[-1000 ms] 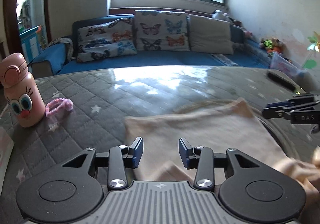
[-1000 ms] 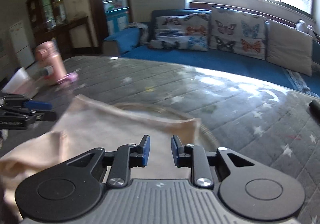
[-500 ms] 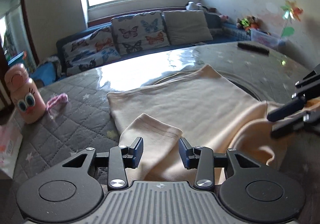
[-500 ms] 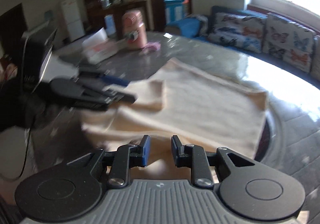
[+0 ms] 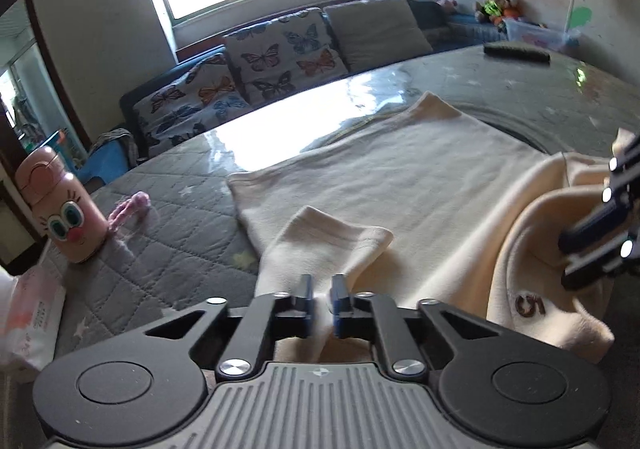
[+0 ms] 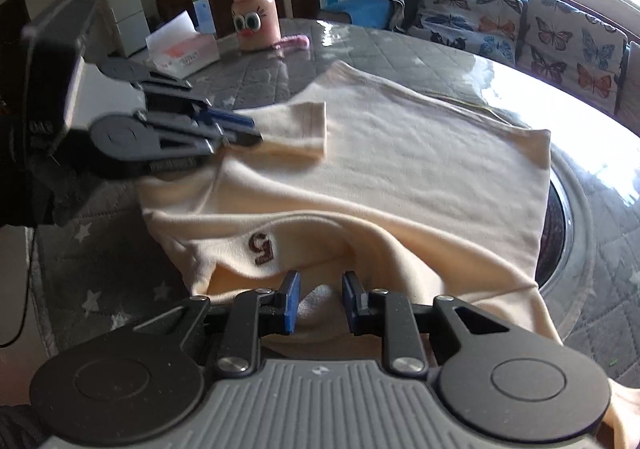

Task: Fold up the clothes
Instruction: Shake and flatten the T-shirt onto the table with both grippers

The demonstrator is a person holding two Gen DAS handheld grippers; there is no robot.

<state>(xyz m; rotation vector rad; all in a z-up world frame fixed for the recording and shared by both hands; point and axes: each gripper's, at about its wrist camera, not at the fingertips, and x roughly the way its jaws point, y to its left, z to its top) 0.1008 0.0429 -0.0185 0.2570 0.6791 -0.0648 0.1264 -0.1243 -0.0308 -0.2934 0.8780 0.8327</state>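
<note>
We see a grey quilted table (image 5: 168,249) with stars, a glass turntable (image 6: 576,233) at its middle, and a butterfly-cushioned sofa (image 5: 256,77) under a window at 12 o'clock. A pink bottle (image 5: 60,209) stands at 9 o'clock beside a tissue box (image 6: 184,53); what either holds we cannot tell. The cream shirt (image 5: 400,185) lies spread on the table. Our left gripper (image 5: 320,299) is pinched on its sleeve (image 5: 332,245); our right gripper (image 6: 318,301) is partly open around bunched cloth, its grip unclear.
</note>
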